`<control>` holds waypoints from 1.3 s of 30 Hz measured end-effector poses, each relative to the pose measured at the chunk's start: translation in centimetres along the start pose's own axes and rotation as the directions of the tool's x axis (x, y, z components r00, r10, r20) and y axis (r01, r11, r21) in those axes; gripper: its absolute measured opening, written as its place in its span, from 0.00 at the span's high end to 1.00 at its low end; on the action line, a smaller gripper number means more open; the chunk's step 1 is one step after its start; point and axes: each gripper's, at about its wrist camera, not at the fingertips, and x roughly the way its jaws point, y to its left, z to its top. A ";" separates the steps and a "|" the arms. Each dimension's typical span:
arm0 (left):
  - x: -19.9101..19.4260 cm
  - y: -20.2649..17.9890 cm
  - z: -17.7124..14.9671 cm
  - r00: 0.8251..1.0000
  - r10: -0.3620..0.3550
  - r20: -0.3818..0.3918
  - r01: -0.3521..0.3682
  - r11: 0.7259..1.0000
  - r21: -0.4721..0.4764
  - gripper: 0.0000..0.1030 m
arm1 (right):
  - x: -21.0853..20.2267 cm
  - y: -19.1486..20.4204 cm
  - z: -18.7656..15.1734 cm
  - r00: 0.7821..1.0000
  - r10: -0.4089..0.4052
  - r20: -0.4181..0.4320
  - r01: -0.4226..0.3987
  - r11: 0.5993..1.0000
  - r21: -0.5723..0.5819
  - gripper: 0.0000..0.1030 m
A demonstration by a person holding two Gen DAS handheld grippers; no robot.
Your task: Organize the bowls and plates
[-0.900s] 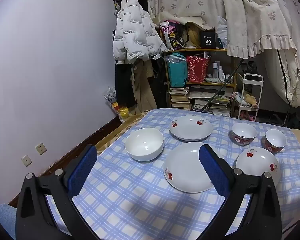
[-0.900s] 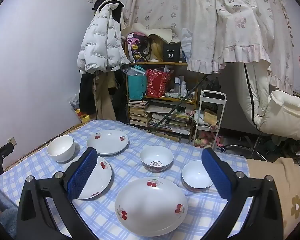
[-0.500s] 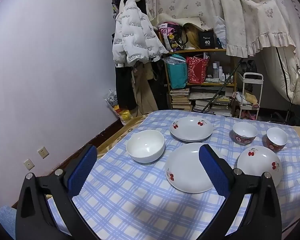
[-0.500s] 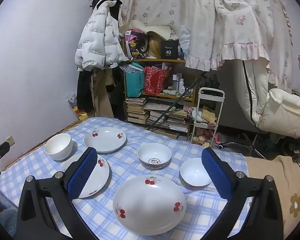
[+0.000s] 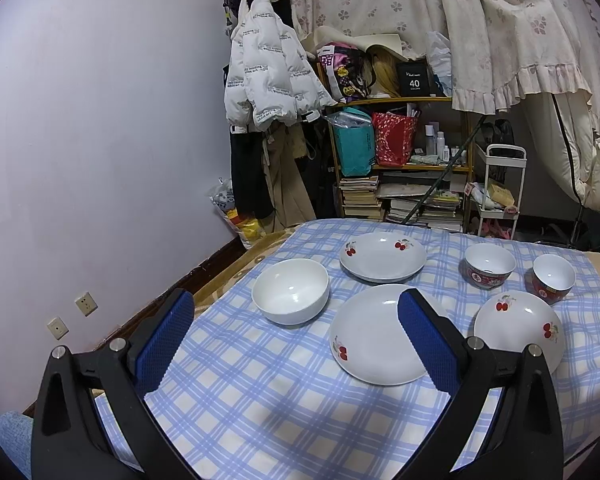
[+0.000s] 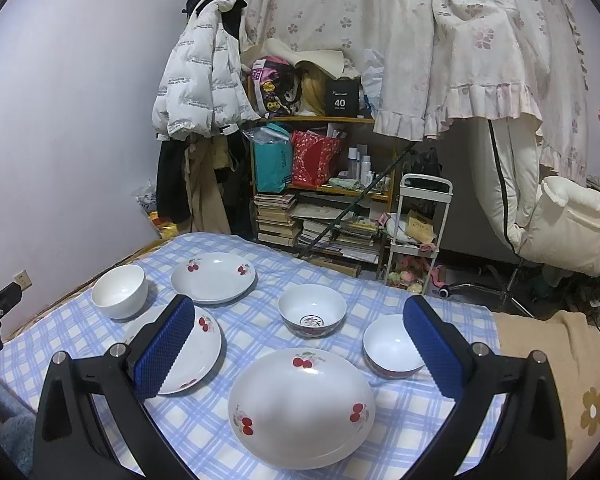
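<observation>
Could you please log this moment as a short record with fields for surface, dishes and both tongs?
surface: blue checked tablecloth
plates: three cherry-print plates, apart, unstacked; nearest one
bowls: plain white bowl; two red-patterned bowls, larger, smaller
left tongs: open, holding nothing
right tongs: open, holding nothing

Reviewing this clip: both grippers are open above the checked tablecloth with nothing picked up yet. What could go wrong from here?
1. The large white cherry-print bowl lies nearest the table's front edge; a clumsy push by the right gripper might slide it off.
2. The small red-patterned bowl and the larger red-patterned bowl stand close together, so reaching for one may knock the other.
3. The shallow white cherry-print plate offers only a thin glazed rim, so it may slip from the left gripper.
</observation>
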 end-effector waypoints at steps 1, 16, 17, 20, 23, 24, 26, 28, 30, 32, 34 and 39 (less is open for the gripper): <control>0.0 0.0 0.0 1.000 0.000 0.000 0.000 1.000 0.001 0.03 | 0.3 0.3 -0.1 1.000 -0.002 -0.001 0.002 1.000 -0.001 0.00; 0.7 0.1 -0.7 1.000 0.010 -0.008 -0.010 1.000 -0.007 0.03 | 0.3 0.3 -0.1 1.000 0.003 -0.003 -0.003 1.000 0.004 0.00; 0.8 0.2 -0.8 1.000 0.009 -0.007 -0.009 1.000 -0.008 0.03 | 0.3 0.3 0.0 1.000 0.002 -0.004 -0.002 1.000 0.004 0.00; 0.8 0.2 -0.8 1.000 0.013 -0.008 -0.013 1.000 -0.008 0.03 | 0.3 0.3 0.0 1.000 0.002 -0.003 -0.002 1.000 0.004 0.00; 0.8 0.2 -0.8 1.000 0.012 -0.007 -0.012 1.000 -0.010 0.03 | 0.4 0.3 0.0 1.000 0.003 -0.004 -0.003 1.000 0.005 0.00; 0.8 0.2 -0.8 1.000 0.013 -0.007 -0.013 1.000 -0.009 0.03 | 0.4 0.3 -0.1 1.000 0.003 -0.004 -0.003 1.000 0.006 0.00; 0.8 0.2 -0.8 1.000 0.012 -0.007 -0.012 1.000 -0.009 0.03 | 0.4 0.3 0.0 1.000 0.003 -0.004 -0.003 1.000 0.004 0.00; 0.8 0.2 -0.7 1.000 0.014 -0.006 -0.014 1.000 -0.009 0.03 | 0.3 0.3 0.1 1.000 0.005 -0.003 -0.005 1.000 0.005 0.00; 0.9 0.2 -0.7 1.000 0.012 -0.007 -0.012 1.000 -0.008 0.03 | 0.3 0.3 0.1 1.000 0.006 -0.005 -0.006 1.000 0.005 0.00; 0.8 0.2 -0.7 1.000 0.014 -0.007 -0.014 1.000 -0.009 0.03 | 0.3 0.3 0.1 1.000 0.006 -0.004 -0.006 1.000 0.005 0.00; 0.8 0.2 -0.7 1.000 0.014 -0.007 -0.014 1.000 -0.009 0.03 | 0.3 0.3 0.1 1.000 0.005 -0.004 -0.005 1.000 0.006 0.00; 0.8 0.2 -0.7 1.000 0.014 -0.003 -0.014 1.000 -0.010 0.03 | 0.3 0.3 0.1 1.000 0.005 -0.004 -0.005 1.000 0.006 0.00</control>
